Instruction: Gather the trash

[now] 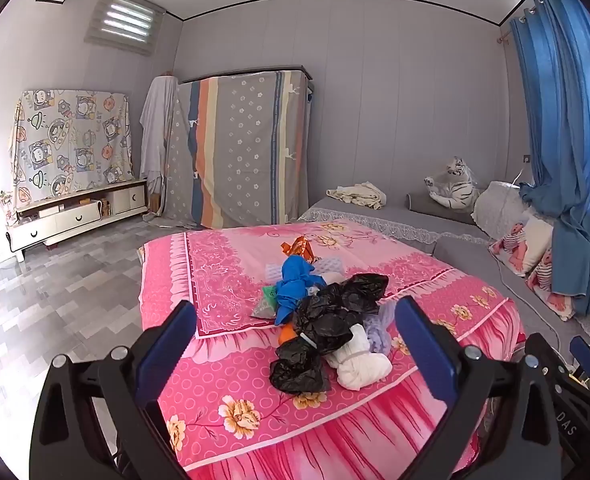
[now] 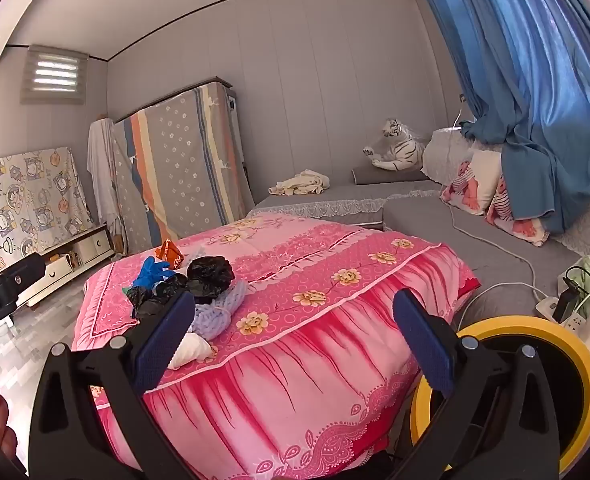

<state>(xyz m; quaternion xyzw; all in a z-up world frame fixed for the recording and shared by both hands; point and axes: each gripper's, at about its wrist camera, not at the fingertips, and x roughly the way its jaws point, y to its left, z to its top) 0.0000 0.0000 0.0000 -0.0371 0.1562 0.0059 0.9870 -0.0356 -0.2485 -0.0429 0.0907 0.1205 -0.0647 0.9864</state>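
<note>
Crumpled trash [image 1: 327,320] is lying heaped near the front edge of a pink bed [image 1: 435,292]. Both the left gripper [image 1: 295,344] and right gripper [image 2: 295,336] are hovering with jaws wide, holding nothing.

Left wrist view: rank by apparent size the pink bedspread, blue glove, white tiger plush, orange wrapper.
1. pink bedspread, by far the largest.
2. and 3. white tiger plush and blue glove: they look alike, and the plush sits much farther from the camera, so no ranking.
4. orange wrapper, smallest.
</note>
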